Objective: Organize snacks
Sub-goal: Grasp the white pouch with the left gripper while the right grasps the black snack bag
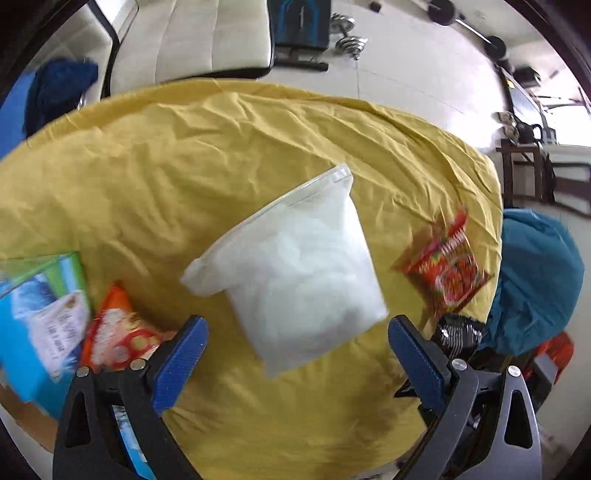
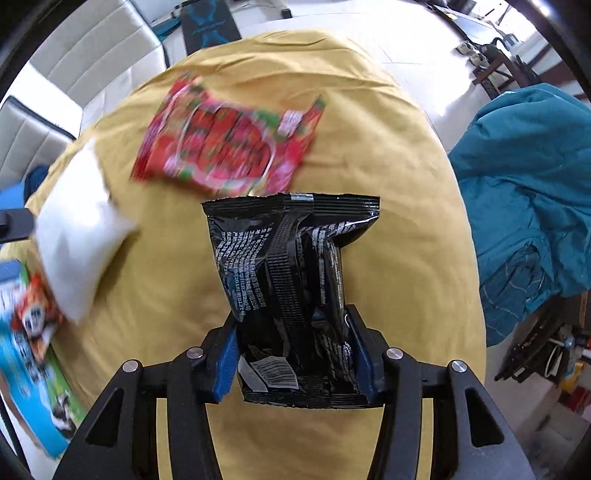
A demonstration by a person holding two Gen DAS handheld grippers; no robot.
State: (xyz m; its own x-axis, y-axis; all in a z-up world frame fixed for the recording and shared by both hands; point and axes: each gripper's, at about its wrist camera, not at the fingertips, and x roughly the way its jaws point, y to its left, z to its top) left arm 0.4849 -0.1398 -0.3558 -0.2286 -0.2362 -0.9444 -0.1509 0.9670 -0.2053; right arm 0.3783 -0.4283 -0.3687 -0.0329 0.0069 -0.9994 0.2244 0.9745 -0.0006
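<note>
My right gripper [image 2: 295,343] is shut on a black snack packet [image 2: 291,273], held above the yellow tablecloth [image 2: 399,221]; the packet [image 1: 458,332] peeks in at the right of the left wrist view. A red snack packet [image 2: 229,144] lies flat beyond it, also the red packet [image 1: 448,267]. My left gripper [image 1: 295,354] stands open just short of a white zip bag [image 1: 303,266], with nothing between its fingers. An orange snack packet [image 1: 118,332] lies at the left beside a blue-green box [image 1: 40,314].
The yellow cloth [image 1: 184,177] covers a round table. A teal cloth bundle [image 2: 524,192] sits off the right edge. A white sofa [image 1: 207,33] and dumbbells [image 1: 347,37] on the floor lie beyond the far edge.
</note>
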